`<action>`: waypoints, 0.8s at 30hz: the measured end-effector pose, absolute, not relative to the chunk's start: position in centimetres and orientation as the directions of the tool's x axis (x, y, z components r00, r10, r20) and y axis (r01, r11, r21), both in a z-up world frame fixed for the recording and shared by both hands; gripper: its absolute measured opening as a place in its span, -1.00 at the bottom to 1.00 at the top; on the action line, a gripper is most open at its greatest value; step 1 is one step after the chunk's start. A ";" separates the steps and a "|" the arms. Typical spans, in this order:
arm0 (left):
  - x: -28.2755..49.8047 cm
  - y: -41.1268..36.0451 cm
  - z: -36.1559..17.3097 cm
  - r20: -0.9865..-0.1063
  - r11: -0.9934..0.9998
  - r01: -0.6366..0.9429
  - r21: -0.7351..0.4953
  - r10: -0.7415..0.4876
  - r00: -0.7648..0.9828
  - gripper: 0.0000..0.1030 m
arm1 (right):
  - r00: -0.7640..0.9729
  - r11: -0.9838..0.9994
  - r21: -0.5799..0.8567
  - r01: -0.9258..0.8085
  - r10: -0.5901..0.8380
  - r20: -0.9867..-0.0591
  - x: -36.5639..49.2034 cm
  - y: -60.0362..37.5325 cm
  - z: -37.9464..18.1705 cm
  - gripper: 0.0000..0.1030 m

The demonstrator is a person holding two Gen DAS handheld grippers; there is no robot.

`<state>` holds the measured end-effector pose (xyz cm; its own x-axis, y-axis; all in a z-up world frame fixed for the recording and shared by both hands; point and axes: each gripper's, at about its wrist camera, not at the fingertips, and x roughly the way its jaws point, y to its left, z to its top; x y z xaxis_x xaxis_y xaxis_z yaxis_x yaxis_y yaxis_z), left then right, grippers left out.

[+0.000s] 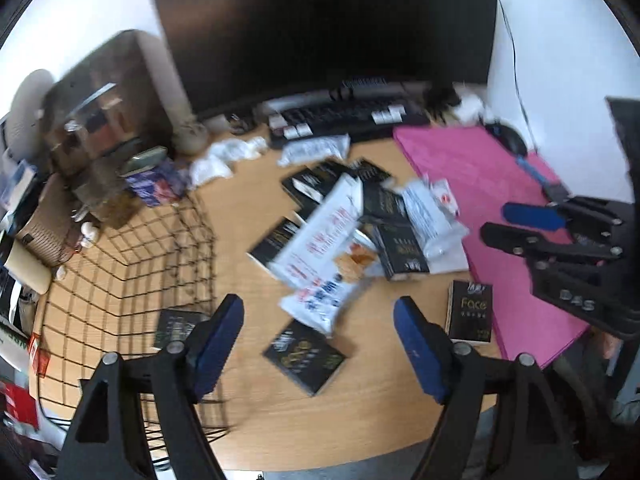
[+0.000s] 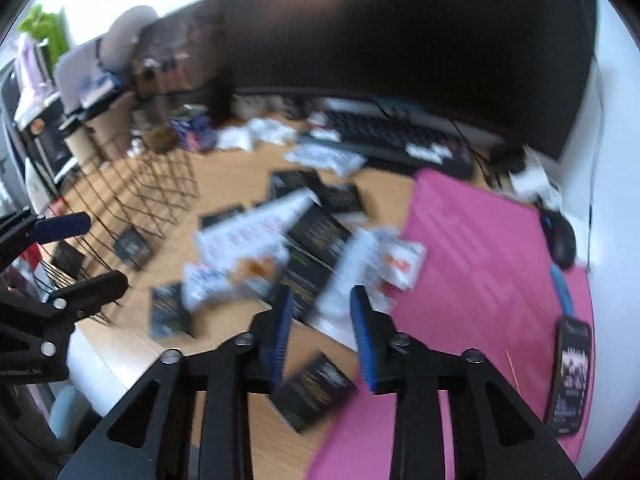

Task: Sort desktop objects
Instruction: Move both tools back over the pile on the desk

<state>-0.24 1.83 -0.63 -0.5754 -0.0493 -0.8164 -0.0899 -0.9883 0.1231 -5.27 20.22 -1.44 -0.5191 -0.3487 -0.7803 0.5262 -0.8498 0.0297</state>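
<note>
Black packets [image 1: 401,249], white snack bags [image 1: 324,236], jumbled pile

A light wooden table [image 1: 224,208] fills the lower middle of both views, its front edge rounded. Behind it rises a white wall [image 1: 560,60], brightly lit, with a thin dark cable [image 1: 514,52] running down it at the upper right. A large dark monitor [image 1: 320,20] takes up the top centre. At the upper left stands a brown cabinet [image 1: 108,92] with shelves of blurred clutter beside it, and a green plant [image 2: 44,28] shows in the far upper left corner of the right wrist view.
</note>
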 end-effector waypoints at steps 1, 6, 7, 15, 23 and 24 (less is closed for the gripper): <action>-0.7 2.3 -1.4 -0.825 -0.987 -0.092 0.133 -0.059 -0.562 0.55 | -0.513 -0.855 0.037 0.517 -0.344 -0.787 -5.5 20.9 -2.0 -0.27; -2.4 2.5 -4.1 -0.857 -0.988 -0.089 0.124 -0.062 -0.511 0.55 | -0.458 -0.857 0.052 0.513 -0.324 -0.828 -6.7 22.3 -4.9 -0.26; -2.7 2.4 -4.4 -0.860 -0.989 -0.087 0.118 -0.059 -0.507 0.55 | -0.456 -0.857 0.050 0.514 -0.321 -0.830 -6.7 22.2 -5.2 -0.26; -5.0 2.0 -5.7 -0.865 -0.989 -0.085 0.118 -0.060 -0.498 0.55 | -0.457 -0.863 0.043 0.504 -0.308 -0.834 -8.4 21.9 -5.7 -0.12; -7.0 2.7 -7.6 -0.880 -0.986 -0.119 0.117 -0.048 -0.472 0.55 | -0.465 -0.871 0.037 0.491 -0.298 -0.834 -9.8 21.5 -5.8 -0.01; -7.2 2.8 -7.9 -0.883 -0.985 -0.122 0.123 -0.053 -0.466 0.55 | -0.467 -0.872 0.036 0.489 -0.296 -0.833 -9.9 21.4 -5.8 -0.01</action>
